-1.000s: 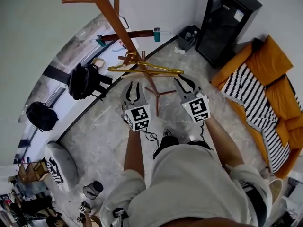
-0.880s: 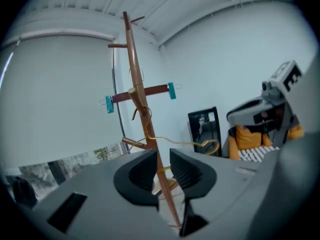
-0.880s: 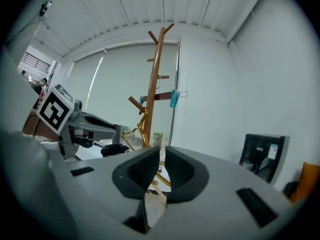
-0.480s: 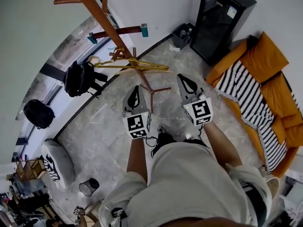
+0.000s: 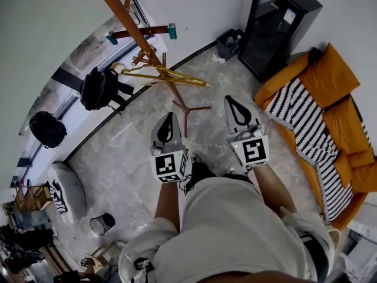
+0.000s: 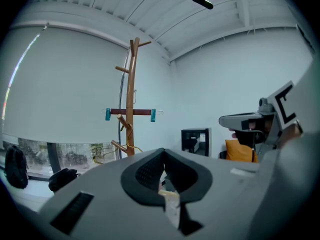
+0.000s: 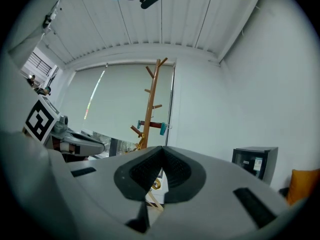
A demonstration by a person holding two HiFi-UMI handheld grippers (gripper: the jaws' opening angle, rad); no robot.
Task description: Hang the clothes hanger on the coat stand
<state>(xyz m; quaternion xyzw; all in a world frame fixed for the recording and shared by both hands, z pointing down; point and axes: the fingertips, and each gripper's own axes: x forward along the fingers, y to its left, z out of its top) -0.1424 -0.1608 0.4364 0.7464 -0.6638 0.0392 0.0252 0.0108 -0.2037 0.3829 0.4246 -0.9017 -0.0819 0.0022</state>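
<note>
- Head view: the coat stand point(image 5: 125, 17) runs out of the top edge, so its crown is cut off. Its pole leans across the frame down to spread feet on the floor point(image 5: 129, 152).
- The clothes hanger point(image 5: 171, 76), golden, hangs on the stand low down, close against the pole. Its hook is lost among the pegs, so I cannot tell which peg carries it.
- A second hanger, the dark bar with teal clips point(image 5: 141, 32), sits higher on the same stand.
- My shorts and legs hide the floor right under me. My elbows are partly covered by them too.
- The left gripper view shows the stand point(image 6: 131, 99) whole. The golden hanger there is only a thin, faint line near the foot of the pole.
- Left tongs point(image 5: 169, 115): pressed together, nothing between the pads, tip aimed forward at the stand's base. The left gripper view confirms it, with the pads point(image 6: 150, 171) meeting at the tip.
- Right tongs point(image 5: 231, 98): also pressed together and empty, reaching a little farther ahead than the left.
- Both forearms are bare and stretched forward from my waist, side by side. The marker cubes face up at me.
- Both tongs are well apart from the hanger and from each other.
- Off to the side are a black backpack point(image 5: 100, 89) by the window and an orange sofa point(image 5: 330, 78) with a striped throw point(image 5: 306, 125). A black cabinet point(image 5: 277, 28) stands against the wall.
</note>
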